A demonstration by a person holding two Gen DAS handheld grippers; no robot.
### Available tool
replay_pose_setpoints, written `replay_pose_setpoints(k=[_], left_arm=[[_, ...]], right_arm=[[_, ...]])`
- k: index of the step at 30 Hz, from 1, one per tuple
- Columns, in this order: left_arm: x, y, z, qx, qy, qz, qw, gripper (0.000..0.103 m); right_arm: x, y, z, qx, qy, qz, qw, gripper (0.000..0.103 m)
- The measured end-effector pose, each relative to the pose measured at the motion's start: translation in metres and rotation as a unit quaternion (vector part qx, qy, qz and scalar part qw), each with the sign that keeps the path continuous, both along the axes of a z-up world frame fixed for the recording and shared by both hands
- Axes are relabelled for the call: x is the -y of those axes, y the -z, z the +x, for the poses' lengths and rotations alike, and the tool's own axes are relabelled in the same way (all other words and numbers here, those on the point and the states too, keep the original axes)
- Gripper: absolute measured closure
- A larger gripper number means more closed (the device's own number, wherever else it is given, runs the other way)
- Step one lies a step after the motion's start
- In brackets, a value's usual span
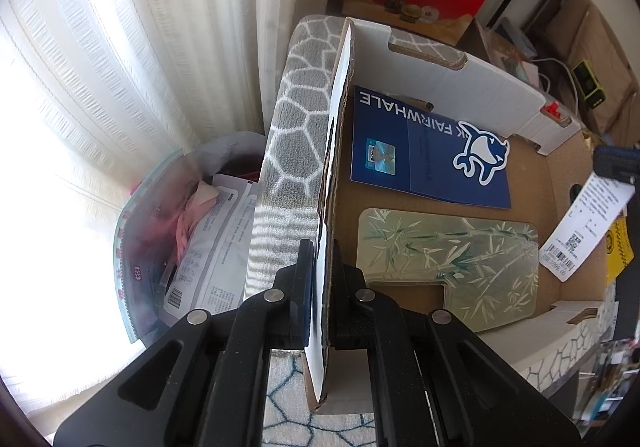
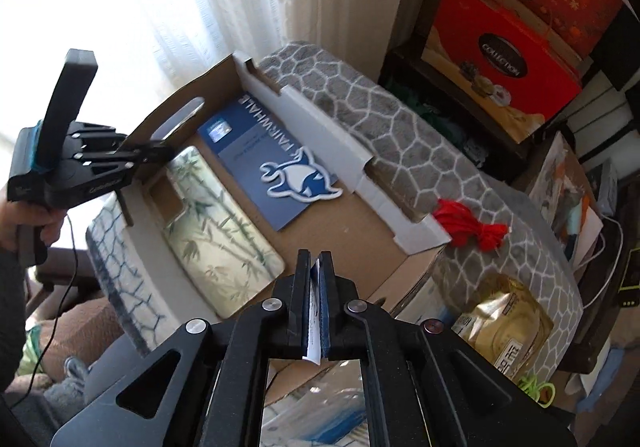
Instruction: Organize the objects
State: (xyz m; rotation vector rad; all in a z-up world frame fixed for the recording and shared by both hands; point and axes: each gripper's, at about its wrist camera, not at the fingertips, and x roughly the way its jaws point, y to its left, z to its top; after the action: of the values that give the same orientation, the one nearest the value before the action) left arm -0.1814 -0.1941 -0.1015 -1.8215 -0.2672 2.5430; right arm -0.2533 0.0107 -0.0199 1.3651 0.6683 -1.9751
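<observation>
Two flat items were seen lying in one cardboard box [image 1: 448,83], a blue card [image 1: 428,155] printed "FAIRWHALE" and a bamboo-patterned board [image 1: 448,255], while the box's near wall was pinched by the left gripper [image 1: 320,263] and one white barcoded tag [image 2: 316,311] was pinched by the right gripper [image 2: 316,267].

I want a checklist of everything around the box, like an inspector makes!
Surface: grey patterned cushion under the cardboard box.
Job's things: blue Fairwhale booklet and bamboo-print card lie flat in the box.
Clutter: red string bundle, gold packet.
Grippers: left tool shut on the box wall; right tool shut on a paper tag.
Cables: black cable below the left tool.
Surroundings: white curtains, red gift box.
</observation>
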Motion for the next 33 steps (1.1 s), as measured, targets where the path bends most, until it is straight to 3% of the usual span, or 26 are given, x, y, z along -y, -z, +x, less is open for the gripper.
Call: replay_pose_setpoints(k=[2,3,4,7,15,26,33], left_arm=[[0.000,0.000,0.000,0.000,0.000,0.000,1.0000,0.098],[0.000,0.000,0.000,0.000,0.000,0.000,1.0000,0.098],[0.000,0.000,0.000,0.000,0.000,0.000,1.0000,0.098],[0.000,0.000,0.000,0.000,0.000,0.000,1.0000,0.098],[0.000,0.000,0.000,-0.001,-0.001,0.000,1.0000,0.098],[-0.007,-0.004,0.000,-0.002,0.001,-0.026,0.9997,0.099],[-0.011,-0.005,0.003,-0.005,0.009,-0.043,0.9990,0.099]], right_arm=[[-0.002,-0.005,-0.010,-0.014,0.023,-0.021,0.999,0.085],[-0.005,-0.009,-0.015,-0.008,0.035,-0.042,0.998,0.065],[-0.008,-0.012,-0.018,-0.008,0.043,-0.057,0.997,0.053],[-0.016,-0.027,-0.020,-0.030,0.061,-0.087,0.994,0.052],[-0.054,-0.052,-0.011,-0.021,0.105,-0.121,0.987,0.052],[-0.137,-0.061,0.015,-0.039,0.175,-0.100,0.979,0.052],[-0.208,-0.057,0.027,-0.013,0.236,-0.117,0.965,0.054]])
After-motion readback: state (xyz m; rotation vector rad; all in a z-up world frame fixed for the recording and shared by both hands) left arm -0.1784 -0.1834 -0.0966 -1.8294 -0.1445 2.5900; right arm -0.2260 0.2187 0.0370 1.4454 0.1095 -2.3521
